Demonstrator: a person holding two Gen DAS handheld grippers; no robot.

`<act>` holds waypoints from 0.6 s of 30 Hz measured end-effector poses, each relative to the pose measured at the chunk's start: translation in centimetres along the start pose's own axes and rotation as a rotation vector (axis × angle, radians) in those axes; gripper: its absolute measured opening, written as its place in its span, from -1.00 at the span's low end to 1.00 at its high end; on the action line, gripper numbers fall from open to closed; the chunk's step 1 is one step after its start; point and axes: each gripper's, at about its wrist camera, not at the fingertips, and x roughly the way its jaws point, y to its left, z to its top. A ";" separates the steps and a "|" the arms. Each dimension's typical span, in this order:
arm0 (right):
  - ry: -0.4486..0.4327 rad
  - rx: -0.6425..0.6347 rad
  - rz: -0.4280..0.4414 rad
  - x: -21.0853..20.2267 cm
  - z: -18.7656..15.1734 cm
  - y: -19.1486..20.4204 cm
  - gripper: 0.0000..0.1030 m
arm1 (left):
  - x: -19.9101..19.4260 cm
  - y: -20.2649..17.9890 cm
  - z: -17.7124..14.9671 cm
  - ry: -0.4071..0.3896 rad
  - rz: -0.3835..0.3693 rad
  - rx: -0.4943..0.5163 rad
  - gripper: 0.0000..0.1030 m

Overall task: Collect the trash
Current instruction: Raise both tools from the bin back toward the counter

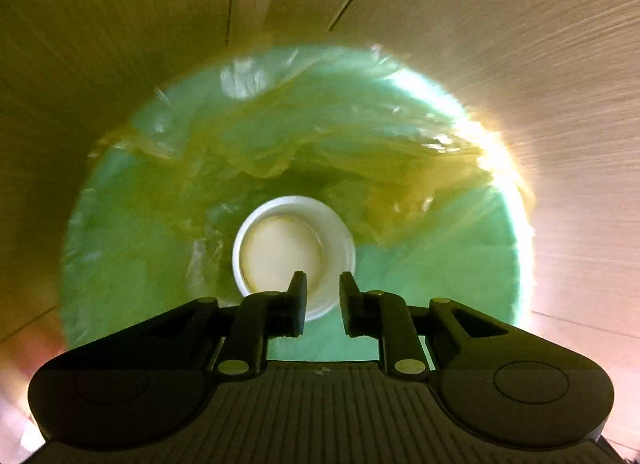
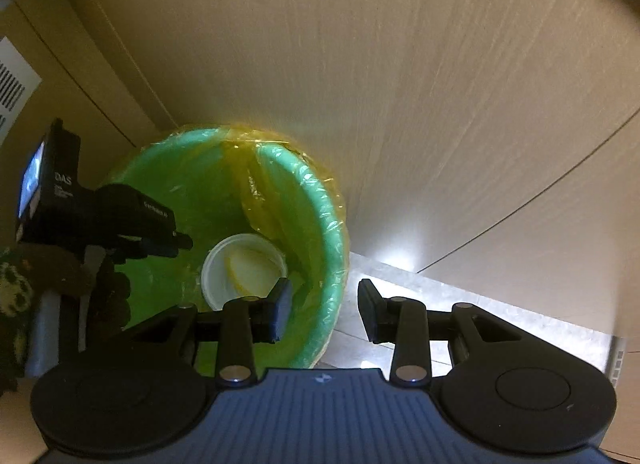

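A: Any legible writing?

B: Right wrist view: the left gripper [image 2: 188,242] body reads "DAS" in white; the smaller lines below it and along the arm are too blurred to read. A lit screen shows at its back end.

A: Where is the trash?

B: A white paper cup [image 1: 294,256] lies at the bottom of the green bin [image 1: 460,264], mouth up, yellowish residue inside. The bin is lined with a clear yellow-tinted bag [image 1: 320,151].

A: Relative to the tongs?

B: The left gripper [image 1: 323,290] is directly above the cup [image 2: 244,270], jaws parted, holding nothing. The right gripper [image 2: 324,310] hovers over the bin [image 2: 332,223] rim, jaws spread wide, empty; the cup sits below and left of its left finger [image 2: 280,304].

A: Surroundings?

B: Beige floor tiles [image 2: 400,83].
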 end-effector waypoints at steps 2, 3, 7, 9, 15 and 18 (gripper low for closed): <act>-0.003 0.005 0.013 -0.9 0.4 0.3 -0.30 | -3.3 -0.7 -0.5 -0.009 -0.017 0.014 -0.61; -0.012 0.001 0.019 -1.8 0.6 0.7 -0.30 | -5.0 -1.1 -0.8 -0.019 -0.029 0.033 -0.61; -0.064 -0.050 0.026 -6.0 1.7 2.5 -0.28 | -13.5 -2.8 -2.8 -0.087 -0.127 0.143 -0.61; -0.085 -0.065 0.025 -8.4 2.3 3.7 -0.19 | -18.1 -3.1 -3.7 -0.133 -0.193 0.195 -0.61; -0.228 -0.128 0.061 -16.5 3.2 7.7 -0.02 | -32.8 -1.9 -5.7 -0.365 -0.335 0.259 -0.60; -0.344 -0.195 0.062 -20.2 4.2 10.5 0.23 | -38.7 0.7 -6.6 -0.504 -0.335 0.220 -0.60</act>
